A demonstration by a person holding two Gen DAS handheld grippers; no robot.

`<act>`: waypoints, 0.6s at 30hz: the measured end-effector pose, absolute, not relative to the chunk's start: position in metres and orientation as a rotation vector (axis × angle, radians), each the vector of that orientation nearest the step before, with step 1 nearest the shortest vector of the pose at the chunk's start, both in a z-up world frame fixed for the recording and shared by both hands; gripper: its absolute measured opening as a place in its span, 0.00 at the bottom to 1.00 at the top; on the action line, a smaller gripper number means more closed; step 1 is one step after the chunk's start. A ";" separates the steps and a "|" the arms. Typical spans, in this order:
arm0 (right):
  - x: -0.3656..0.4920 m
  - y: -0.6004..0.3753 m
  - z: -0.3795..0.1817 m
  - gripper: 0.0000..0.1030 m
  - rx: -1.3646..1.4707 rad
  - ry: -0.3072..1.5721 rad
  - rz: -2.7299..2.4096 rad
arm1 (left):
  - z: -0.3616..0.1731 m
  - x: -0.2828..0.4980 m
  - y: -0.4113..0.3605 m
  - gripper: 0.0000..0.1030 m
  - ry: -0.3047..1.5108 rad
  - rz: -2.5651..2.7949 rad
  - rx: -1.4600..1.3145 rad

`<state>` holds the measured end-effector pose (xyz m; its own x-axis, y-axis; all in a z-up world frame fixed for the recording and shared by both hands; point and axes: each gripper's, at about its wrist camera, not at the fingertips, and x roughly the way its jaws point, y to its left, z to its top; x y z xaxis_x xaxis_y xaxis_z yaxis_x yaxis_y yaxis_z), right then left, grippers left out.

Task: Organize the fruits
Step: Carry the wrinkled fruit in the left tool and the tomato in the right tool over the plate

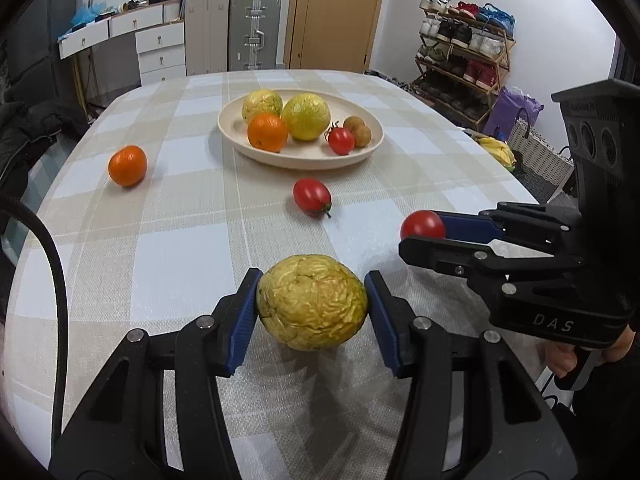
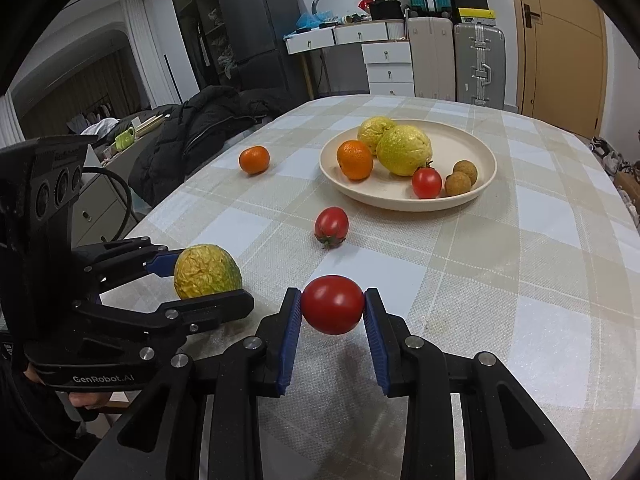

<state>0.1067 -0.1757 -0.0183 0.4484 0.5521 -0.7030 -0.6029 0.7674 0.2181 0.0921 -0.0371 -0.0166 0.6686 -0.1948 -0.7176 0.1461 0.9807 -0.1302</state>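
On the near part of a checked tablecloth (image 1: 168, 248), two hand-held grippers side by side, each with a fruit between its blue pads. Left gripper (image 1: 311, 308): clamped on a wrinkled yellow-green fruit (image 1: 312, 307), pads pressed to its two sides, fruit raised a little off the cloth with a shadow below. Same fruit (image 2: 207, 272) seen from the right wrist, gripped between the black fingers at the left edge. Right gripper (image 2: 332, 305): closed on a red tomato (image 2: 332, 304), pads touching both flanks, tomato clear of the cloth above its own shadow; from the left wrist, that tomato (image 1: 423, 224) showing at the fingertips at the right. Part of a hand (image 1: 588, 356) visible under the right gripper's handle. Farther back, near the table's middle, a cream plate (image 1: 256, 152) holding two large yellow-green fruits (image 1: 306, 117), an orange (image 1: 267, 132), a small tomato (image 1: 341, 141) and two brown round fruits (image 1: 362, 136), the last three close together on the plate's right side. Loose on the cloth: a second red tomato (image 1: 312, 197) between plate and grippers, stem pointing toward the near edge, and another orange (image 1: 127, 165) well off to the left of the plate. Beyond the table's left edge, a dark jacket (image 2: 200, 136).
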 end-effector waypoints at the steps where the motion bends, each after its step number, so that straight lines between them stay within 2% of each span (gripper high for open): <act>1: 0.107 -0.178 -0.017 0.32 -0.062 0.841 0.714 | -0.015 0.093 -0.036 0.48 0.810 -0.190 -0.066; 18: 0.127 -0.210 0.010 0.32 0.027 0.742 0.659 | 0.012 0.125 -0.028 0.48 0.709 -0.152 -0.096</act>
<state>0.1272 -0.2097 0.0099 0.5471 0.5651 -0.6175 -0.5468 0.7998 0.2475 0.1246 -0.0285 0.0125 0.7486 -0.1710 -0.6406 0.1058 0.9846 -0.1392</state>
